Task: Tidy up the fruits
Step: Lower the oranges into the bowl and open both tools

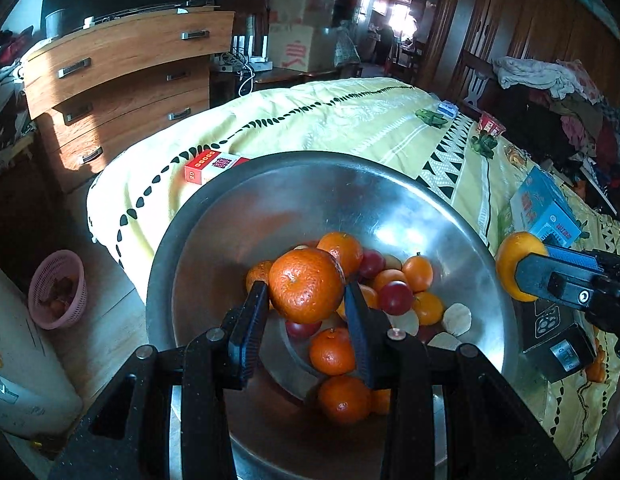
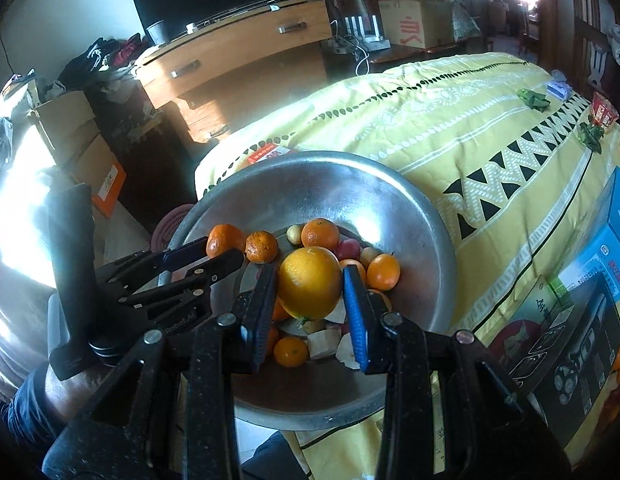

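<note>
A wide steel bowl (image 1: 238,216) (image 2: 409,216) stands on the yellow cloth and holds several tangerines, red fruits and pale cut pieces. My left gripper (image 1: 306,300) is shut on a dark orange tangerine (image 1: 306,284), held over the bowl's inside; in the right wrist view this gripper (image 2: 220,252) shows at the bowl's left rim with the tangerine (image 2: 225,239). My right gripper (image 2: 310,284) is shut on a paler, larger orange (image 2: 309,282) above the fruit pile; in the left wrist view that orange (image 1: 513,252) hangs by the bowl's right rim.
A red box (image 1: 214,166) lies behind the bowl. Blue and dark boxes (image 2: 589,280) crowd the cloth to the right. A wooden dresser (image 1: 122,80) stands at the far left, and a pink basket (image 1: 60,290) sits on the floor below.
</note>
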{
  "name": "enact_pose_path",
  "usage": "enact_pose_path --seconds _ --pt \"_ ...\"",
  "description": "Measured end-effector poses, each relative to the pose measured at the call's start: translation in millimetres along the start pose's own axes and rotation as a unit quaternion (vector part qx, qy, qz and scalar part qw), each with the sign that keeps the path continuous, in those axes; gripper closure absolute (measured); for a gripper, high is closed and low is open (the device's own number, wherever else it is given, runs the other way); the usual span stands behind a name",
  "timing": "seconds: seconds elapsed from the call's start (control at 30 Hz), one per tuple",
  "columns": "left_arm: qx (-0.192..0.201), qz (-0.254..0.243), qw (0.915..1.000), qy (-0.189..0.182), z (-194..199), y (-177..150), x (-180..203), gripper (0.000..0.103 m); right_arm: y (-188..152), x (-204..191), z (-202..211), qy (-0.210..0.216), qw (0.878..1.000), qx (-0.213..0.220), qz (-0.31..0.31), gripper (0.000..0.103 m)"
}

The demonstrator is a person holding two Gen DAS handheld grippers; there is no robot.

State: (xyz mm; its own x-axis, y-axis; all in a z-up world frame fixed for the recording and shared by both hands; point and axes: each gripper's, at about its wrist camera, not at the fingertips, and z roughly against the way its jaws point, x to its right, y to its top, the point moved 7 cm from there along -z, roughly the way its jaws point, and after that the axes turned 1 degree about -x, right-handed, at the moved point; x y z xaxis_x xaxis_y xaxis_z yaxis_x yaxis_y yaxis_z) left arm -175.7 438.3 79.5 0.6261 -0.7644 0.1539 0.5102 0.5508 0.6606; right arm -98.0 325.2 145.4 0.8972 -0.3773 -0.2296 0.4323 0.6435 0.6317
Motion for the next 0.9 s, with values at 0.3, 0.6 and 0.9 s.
enact_pose_path --seconds 0.3,0.6,0.9 --pt "-0.005 -0.001 1.0 0.0 -3 -1 -1 0.063 -2 2 -7 -0.001 1.0 -0.007 -0.005 0.069" --pt "-0.01 -0.001 1.0 0.0 -9 -4 -3 0.063 -3 1 -15 0.002 1.0 -0.012 -0.005 0.069" --pt "-0.013 -0.001 0.9999 0.001 -11 -5 -5 0.063 -5 3 -21 0.002 1.0 -0.018 -0.008 0.069"
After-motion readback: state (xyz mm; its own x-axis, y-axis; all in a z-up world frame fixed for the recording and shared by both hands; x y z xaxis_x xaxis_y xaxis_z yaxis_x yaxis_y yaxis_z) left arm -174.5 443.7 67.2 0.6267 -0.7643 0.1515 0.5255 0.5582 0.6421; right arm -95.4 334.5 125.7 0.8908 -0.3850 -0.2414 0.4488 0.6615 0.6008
